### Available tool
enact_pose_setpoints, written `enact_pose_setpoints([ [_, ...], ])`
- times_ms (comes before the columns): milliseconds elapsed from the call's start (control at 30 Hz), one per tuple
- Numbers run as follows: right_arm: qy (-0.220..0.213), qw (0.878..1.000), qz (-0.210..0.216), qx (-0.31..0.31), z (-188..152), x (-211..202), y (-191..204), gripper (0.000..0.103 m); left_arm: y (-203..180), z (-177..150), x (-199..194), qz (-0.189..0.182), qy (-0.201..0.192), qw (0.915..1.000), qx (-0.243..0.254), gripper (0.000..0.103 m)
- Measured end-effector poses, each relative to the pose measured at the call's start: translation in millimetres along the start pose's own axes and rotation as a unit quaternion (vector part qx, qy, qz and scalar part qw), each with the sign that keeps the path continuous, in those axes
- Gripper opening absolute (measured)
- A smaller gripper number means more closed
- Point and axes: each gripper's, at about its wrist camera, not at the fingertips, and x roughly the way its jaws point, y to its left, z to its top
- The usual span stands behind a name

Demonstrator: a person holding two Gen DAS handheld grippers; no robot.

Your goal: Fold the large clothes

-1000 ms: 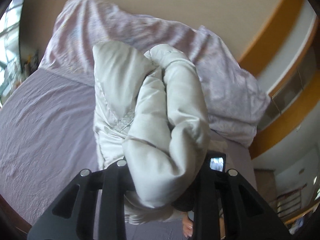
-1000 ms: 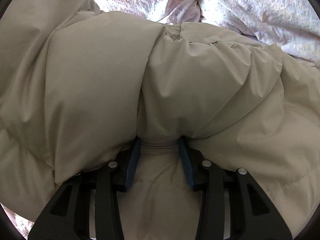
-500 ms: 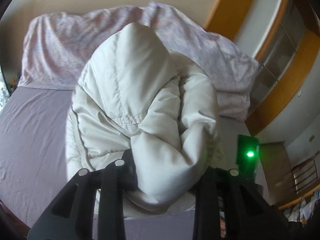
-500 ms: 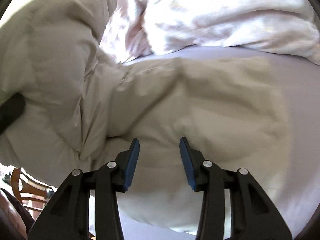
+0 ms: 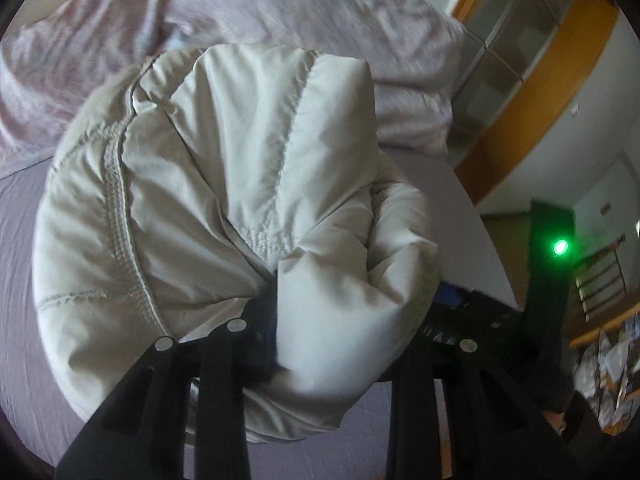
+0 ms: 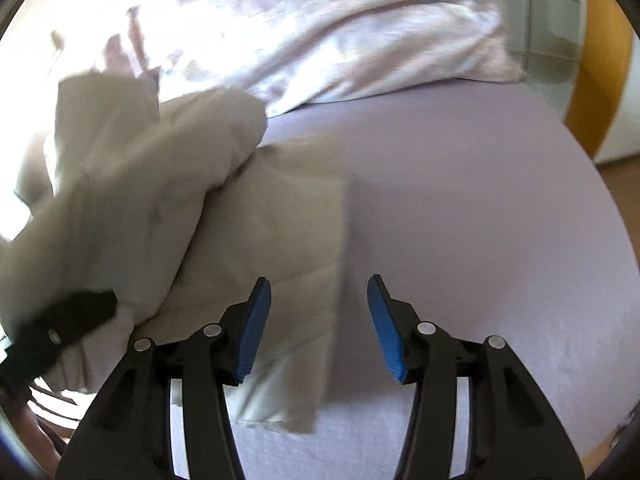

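Jacket (image 5: 224, 200), pale grey-beige, padded and quilted with stitched seams, is lying bunched on the lavender bed sheet (image 6: 460, 208), puffed into rounded lobes with one flatter panel spreading toward the sheet's open half. Left gripper (image 5: 332, 340) is clamping a thick fold of the jacket, the cloth bulging over its black fingers and hiding the pads. Right gripper (image 6: 318, 328) is standing clear, its jaws having just been opening; its blue ribbed pads (image 6: 256, 328) are parted over the jacket's flat edge without pressing it. Beyond the jacket, a crumpled pink-mauve quilt (image 6: 340, 40) is heaped along the sheet's far side. Right of the jacket the sheet is running smooth to the mattress edge, where wood trim (image 6: 600, 80) is bordering it.
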Motion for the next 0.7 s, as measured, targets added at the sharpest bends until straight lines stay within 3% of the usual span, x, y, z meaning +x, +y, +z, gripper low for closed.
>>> enact_pose_setpoints([
  [133, -0.012, 0.999, -0.014, 0.03, 0.5, -16.2, -29.9, 0.052, -22.9, -3.5, 1.5, -0.011, 0.012, 0.9994, 0.032, 0.04],
  [200, -0.018, 0.999, -0.016, 0.039, 3.4, -22.6, -37.9, 0.052, -26.8, -2.4, -4.3, -0.022, 0.011, 0.9991, 0.033, 0.058],
  [367, -0.039, 0.999, -0.003, 0.036, 18.4, -42.2, -35.4, 0.052, -27.0, 2.1, -26.9, -0.032, 0.001, 0.9991, 0.028, 0.067],
  [533, -0.061, 0.998, 0.032, 0.0, 49.0, -57.7, -0.3, 0.052, -10.4, 16.8, -62.1, -0.007, -0.045, 0.9987, 0.021, 0.076],
  [700, -0.076, 0.992, 0.088, -0.043, 74.2, -70.8, 48.2, 0.052, 34.5, 32.3, -71.3, 0.06, -0.069, 0.9959, -0.003, 0.077],
])
